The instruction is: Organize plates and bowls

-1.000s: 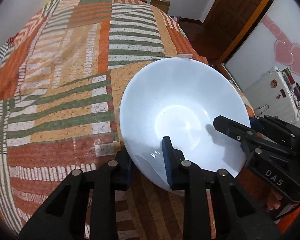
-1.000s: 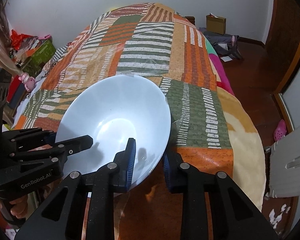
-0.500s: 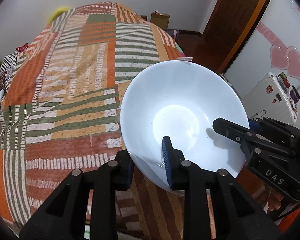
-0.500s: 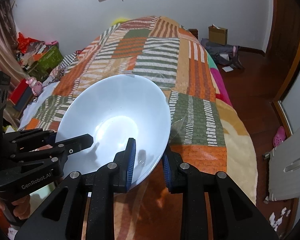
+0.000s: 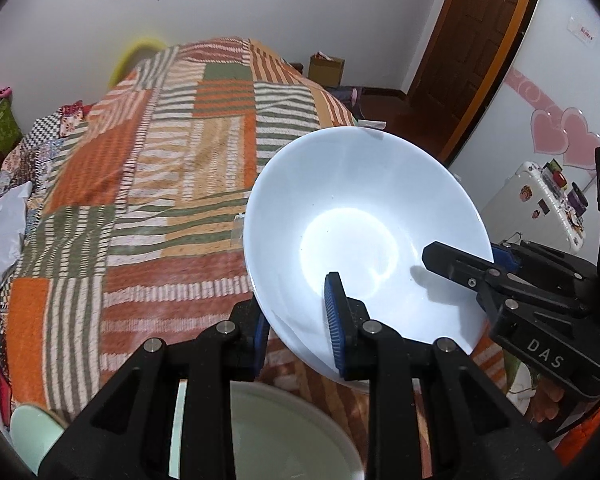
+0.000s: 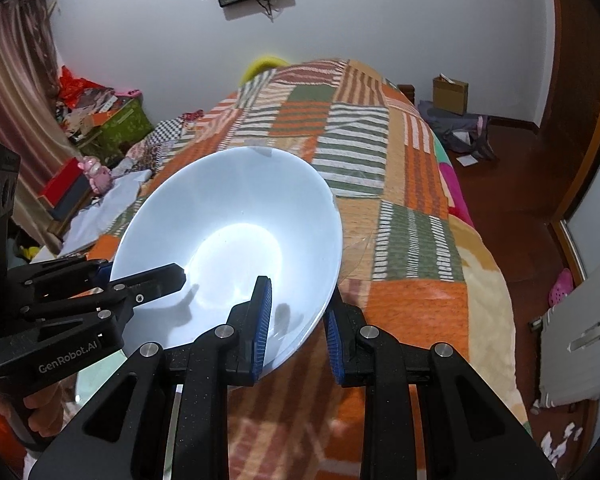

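Observation:
A large white bowl [image 5: 360, 216] is held in the air, tilted, above the striped bed cover. My left gripper [image 5: 300, 320] is shut on its near rim, one blue pad inside the bowl and one outside. My right gripper [image 6: 296, 320] is shut on the opposite rim in the same way, and shows in the left wrist view [image 5: 500, 280] at the right. The same bowl fills the middle of the right wrist view [image 6: 236, 240]. A pale green bowl [image 5: 284, 436] sits below my left gripper. A mint-green dish [image 5: 30, 436] shows at the lower left edge.
A bed with a patchwork striped cover [image 5: 160, 184] fills the scene. A small white fridge [image 5: 540, 204] stands at the right, a wooden door [image 5: 472, 52] behind it. Boxes and toys [image 6: 100, 128] lie left of the bed. A glass table edge [image 6: 100, 372] shows below.
Both grippers have lifted the white bowl higher and tilted the views up, so more of the wall shows. The pale green bowl and mint dish have come into the left wrist view.

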A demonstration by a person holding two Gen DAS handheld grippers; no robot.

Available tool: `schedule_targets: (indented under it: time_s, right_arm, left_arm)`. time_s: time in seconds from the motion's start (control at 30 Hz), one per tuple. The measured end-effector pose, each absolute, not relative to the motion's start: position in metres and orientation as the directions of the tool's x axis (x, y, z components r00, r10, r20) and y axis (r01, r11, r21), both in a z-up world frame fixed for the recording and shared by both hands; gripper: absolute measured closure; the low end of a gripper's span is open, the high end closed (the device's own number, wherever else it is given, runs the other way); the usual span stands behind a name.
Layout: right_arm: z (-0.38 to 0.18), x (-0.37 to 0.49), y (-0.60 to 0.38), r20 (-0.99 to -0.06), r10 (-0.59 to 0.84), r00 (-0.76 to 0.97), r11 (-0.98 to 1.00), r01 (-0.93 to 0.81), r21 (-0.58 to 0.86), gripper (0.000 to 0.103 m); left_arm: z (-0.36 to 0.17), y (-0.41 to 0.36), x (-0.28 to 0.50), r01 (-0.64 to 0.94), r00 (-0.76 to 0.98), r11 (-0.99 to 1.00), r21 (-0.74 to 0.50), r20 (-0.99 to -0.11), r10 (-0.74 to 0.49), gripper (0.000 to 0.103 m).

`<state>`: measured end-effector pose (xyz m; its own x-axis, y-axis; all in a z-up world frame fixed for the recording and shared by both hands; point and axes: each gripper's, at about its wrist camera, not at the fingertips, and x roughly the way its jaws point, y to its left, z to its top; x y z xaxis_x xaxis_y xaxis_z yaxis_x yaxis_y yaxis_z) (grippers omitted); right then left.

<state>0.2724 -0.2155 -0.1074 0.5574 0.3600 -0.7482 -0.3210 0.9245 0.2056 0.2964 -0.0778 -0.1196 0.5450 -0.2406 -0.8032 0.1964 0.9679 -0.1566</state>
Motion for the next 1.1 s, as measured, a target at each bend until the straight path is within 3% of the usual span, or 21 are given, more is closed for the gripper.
schedule_targets:
  time_s: [1.1]
  right_arm:
    - [-0.105,0.192,-0.076,-0.733,0.489,0.474,0.822,-0.530,0.206,0.080]
  left_arm:
    - [-0.094,0.074,0.157,-0.020,0.638,0.987,-0.161,-0.762,-0.112,0.077]
